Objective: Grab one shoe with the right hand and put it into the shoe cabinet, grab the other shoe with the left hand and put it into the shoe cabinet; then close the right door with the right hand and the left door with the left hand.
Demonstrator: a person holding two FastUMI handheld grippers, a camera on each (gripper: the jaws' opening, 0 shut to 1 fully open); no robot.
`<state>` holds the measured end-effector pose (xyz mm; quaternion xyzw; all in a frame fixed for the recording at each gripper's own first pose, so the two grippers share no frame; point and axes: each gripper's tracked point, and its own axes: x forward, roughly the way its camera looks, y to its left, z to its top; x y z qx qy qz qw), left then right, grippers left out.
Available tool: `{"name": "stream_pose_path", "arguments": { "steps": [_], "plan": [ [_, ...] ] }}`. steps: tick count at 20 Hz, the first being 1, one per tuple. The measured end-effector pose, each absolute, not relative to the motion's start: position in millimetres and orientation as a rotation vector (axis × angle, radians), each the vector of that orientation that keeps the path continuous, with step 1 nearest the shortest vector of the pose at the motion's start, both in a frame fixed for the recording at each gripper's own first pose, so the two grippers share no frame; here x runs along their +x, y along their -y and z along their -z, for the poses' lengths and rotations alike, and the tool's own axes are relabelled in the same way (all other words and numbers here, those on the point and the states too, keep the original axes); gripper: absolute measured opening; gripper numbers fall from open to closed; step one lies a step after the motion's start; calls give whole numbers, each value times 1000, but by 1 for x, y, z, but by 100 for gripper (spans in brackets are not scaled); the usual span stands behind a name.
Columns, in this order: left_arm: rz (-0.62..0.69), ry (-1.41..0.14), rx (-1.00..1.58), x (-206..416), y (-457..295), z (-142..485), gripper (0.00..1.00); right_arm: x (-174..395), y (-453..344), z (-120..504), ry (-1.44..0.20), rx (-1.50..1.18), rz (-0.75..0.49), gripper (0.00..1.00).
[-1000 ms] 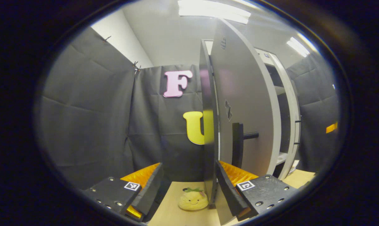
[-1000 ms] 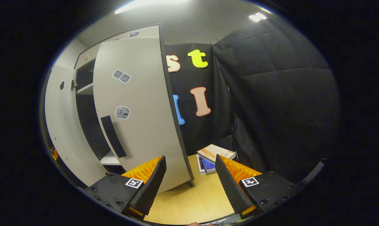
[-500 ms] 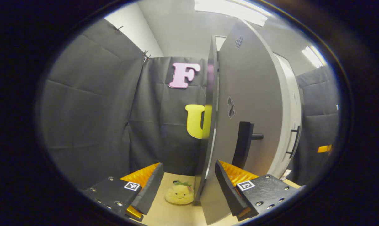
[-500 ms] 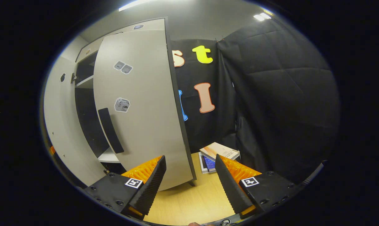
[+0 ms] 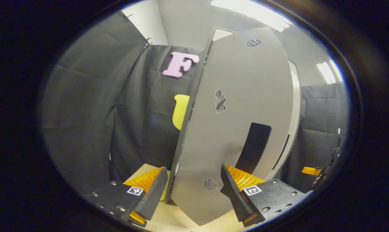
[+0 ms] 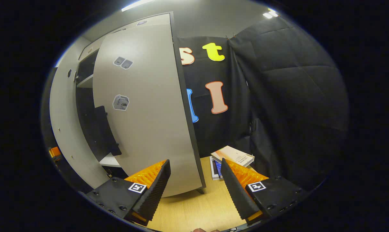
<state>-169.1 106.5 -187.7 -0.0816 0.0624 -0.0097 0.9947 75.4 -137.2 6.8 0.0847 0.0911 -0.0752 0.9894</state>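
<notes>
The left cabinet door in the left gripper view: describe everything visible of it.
The left door is a flat, matte light-grey panel, seemingly laminated board with a dark edge. It carries a dark vertical bar handle, a checkered sticker near the top and two grey stickers lower down. It stands upright, nearly shut but still slightly ajar. The open left gripper straddles its lower part; contact cannot be told.

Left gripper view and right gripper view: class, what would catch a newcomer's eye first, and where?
In the left gripper view, the grey left door with its dark handle looms right ahead of the open left tool. In the right gripper view, the right door stands ajar left of centre, and books lie on the wooden floor beyond the open right tool.
</notes>
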Motion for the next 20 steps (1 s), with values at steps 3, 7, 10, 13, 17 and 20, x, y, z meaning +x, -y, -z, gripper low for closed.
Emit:
{"name": "stream_pose_path", "arguments": {
  "steps": [3, 7, 10, 13, 17, 20],
  "plan": [
    [27, -147, -112, -151, -65, 198, 93, 81, 158, -2, -190, 140, 165, 98],
    [-25, -131, 18, -147, -30, 197, 94, 87, 188, -1, -188, 115, 172, 98],
    [-38, -127, 55, -155, -17, 193, 94, 92, 203, -2, -171, 134, 187, 98],
    [-39, -99, 61, -159, -25, 183, 94, 101, 210, 3, -179, 68, 204, 98],
    [-65, -32, 63, -184, -36, 158, 94, 113, 185, -7, -161, 59, 152, 98],
    [-60, 39, 3, -204, -46, 139, 94, 116, 162, -19, -134, 74, 121, 98]
  ]
}}
